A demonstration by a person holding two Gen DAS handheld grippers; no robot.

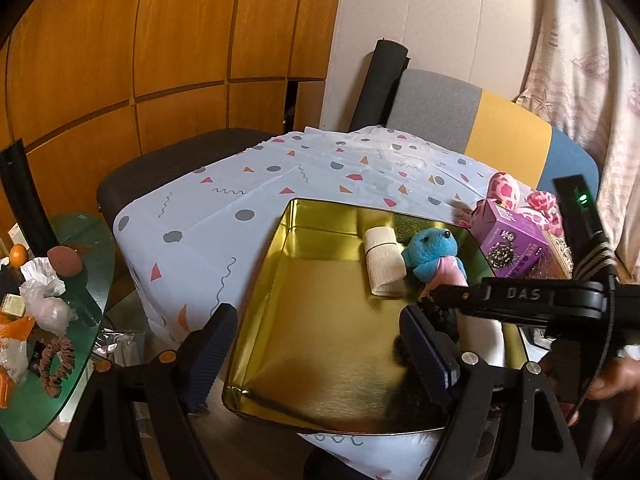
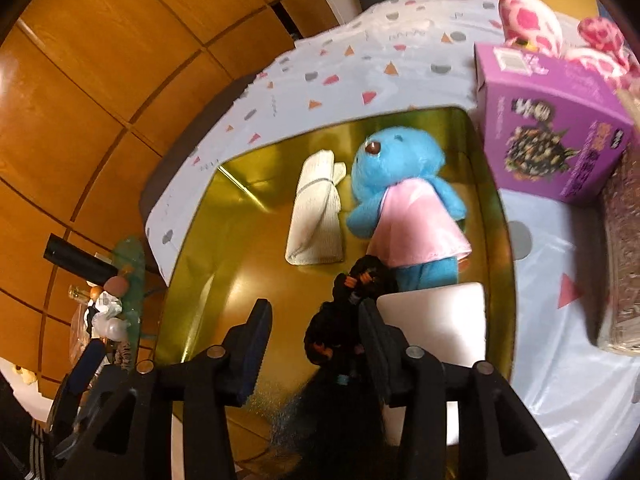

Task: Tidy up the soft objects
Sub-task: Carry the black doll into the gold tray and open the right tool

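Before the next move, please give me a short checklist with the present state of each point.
1. Gold tin has free floor space: ok.
2. Blue plush and rolled cloth lie inside the tin: ok.
3. Right gripper is open: ok.
4. Black fuzzy item is released from the right gripper: cannot tell.
5. Left gripper is open and empty: ok.
6. Pink spotted plush is in the tin: not ok, it is outside, behind the purple box.

In the tin (image 2: 192,264), the rolled cloth (image 2: 318,216) lies left of the plush toy (image 2: 404,200).
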